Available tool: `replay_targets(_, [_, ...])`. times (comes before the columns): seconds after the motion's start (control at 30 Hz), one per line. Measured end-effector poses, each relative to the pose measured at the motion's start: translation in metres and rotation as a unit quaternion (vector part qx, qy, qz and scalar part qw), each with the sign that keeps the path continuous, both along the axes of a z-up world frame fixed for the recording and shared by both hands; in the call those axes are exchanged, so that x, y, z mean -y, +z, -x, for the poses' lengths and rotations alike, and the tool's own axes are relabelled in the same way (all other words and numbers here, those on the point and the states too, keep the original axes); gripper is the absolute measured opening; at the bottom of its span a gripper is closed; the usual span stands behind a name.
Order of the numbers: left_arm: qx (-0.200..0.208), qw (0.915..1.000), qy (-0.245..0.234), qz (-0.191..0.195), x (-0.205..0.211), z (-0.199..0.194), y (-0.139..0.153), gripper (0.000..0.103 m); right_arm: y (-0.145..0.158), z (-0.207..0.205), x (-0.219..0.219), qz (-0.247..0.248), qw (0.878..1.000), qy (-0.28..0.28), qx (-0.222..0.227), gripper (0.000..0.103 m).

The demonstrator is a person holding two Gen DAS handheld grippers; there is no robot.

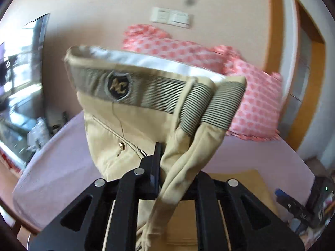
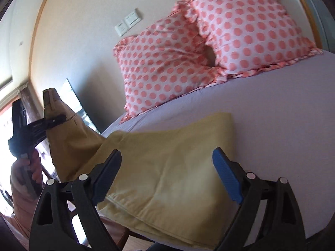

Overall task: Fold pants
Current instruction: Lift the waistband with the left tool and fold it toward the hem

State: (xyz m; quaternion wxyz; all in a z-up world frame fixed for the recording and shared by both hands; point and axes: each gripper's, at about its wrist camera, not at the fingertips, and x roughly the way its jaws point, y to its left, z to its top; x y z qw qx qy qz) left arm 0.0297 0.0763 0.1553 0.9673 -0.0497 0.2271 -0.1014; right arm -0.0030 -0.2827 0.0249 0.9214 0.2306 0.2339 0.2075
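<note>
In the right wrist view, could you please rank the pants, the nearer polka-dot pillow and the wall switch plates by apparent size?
1. Pants, though nearness to the camera inflates them.
2. Nearer polka-dot pillow.
3. Wall switch plates, clearly smallest.

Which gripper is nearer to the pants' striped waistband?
Left. The left gripper clamps the pants just below the waistband; the right gripper hovers open over the legs.

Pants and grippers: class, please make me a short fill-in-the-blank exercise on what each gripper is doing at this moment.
1. The left gripper is shut on the ____ pants.
2. The right gripper hangs ____ over the folded legs.
3. The pillows on the bed have pink ____.

Missing words: beige; open; dots
</note>
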Motion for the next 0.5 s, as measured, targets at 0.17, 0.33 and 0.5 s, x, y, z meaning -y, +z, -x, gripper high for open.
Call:
replay_targets(0.17, [-0.054, 0.9788, -0.182, -0.076, 0.139, -0.003, -0.068, 0.010, -0.010, 0.005, 0.061, -0.078, 0.995, -0.061, -0.032, 0.091])
replay_targets(0.33, [-0.034, 0.9672, -0.209, -0.141, 0.183, 0.018, -0.117, 0.010, -0.017, -0.004, 0.080, -0.116, 0.990, -0.054, -0.059, 0.092])
replay_targets(0.5, [-0.036, 0.9563, -0.221, -0.188, 0.197, 0.021, -0.133, 0.014, -0.023, -0.032, 0.066, -0.139, 0.986, -0.002, -0.096, 0.092])
